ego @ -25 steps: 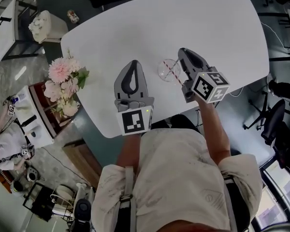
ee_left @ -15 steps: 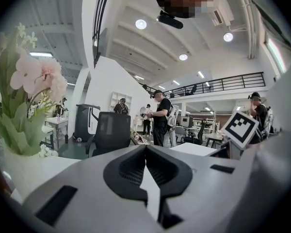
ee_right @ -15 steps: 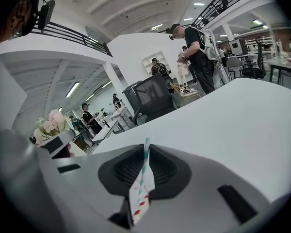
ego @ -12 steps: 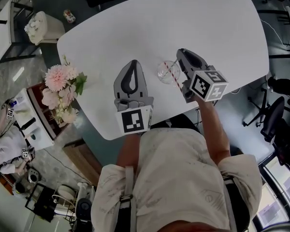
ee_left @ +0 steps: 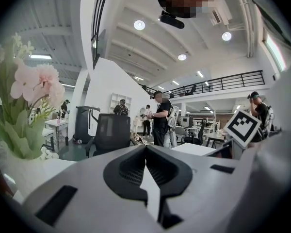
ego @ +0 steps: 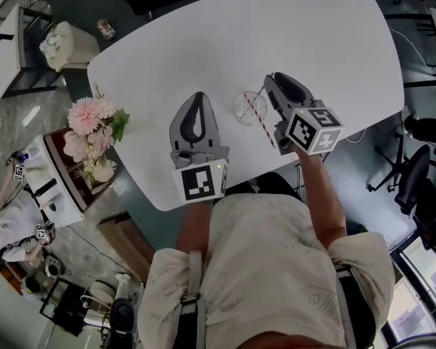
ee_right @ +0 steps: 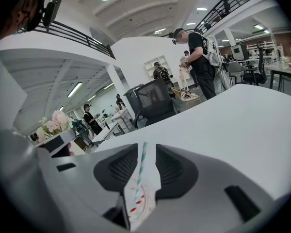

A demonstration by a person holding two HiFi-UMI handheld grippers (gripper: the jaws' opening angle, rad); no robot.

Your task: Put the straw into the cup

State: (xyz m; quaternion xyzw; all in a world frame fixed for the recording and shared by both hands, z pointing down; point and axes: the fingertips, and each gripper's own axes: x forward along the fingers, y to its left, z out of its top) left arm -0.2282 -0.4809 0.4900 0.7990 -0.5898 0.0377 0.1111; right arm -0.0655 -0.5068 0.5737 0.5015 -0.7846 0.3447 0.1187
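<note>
The right gripper's (ee_right: pixel 145 148) jaws have just been opening and now stand spread. The striped straw (ee_right: pixel 140 171) rises between them, and neither pad presses on it. Below it we make out what is probably the clear cup (ee_right: pixel 146 205), though the glass is hard to read from this angle. The left gripper's (ee_left: pixel 146 147) jaws are pressed together at the tips on nothing.

From the head view, the straw (ego: pixel 261 120) has one end down in the cup (ego: pixel 239 112). It leans over the rim, with its long free end slanting out beside the right gripper (ego: pixel 273 86). The cup stands on the white worktop (ego: pixel 312 35), between the two grippers.

We judge the main risk to be the withdrawal. The jaws flank the straw closely, so a pull-back that drifts sideways could catch it and flick it out. It could also lever the cup over, as the cup looks light and nothing steadies it. So much of the straw hangs outside the rim that its own weight might tip it out too. The left gripper (ego: pixel 196 100) sits close enough to knock the cup if it swings.

We find no brand, label or legible writing. The cubes (ego: pixel 316 128) carry only black-and-white square markers, and the straw carries only stripes.
</note>
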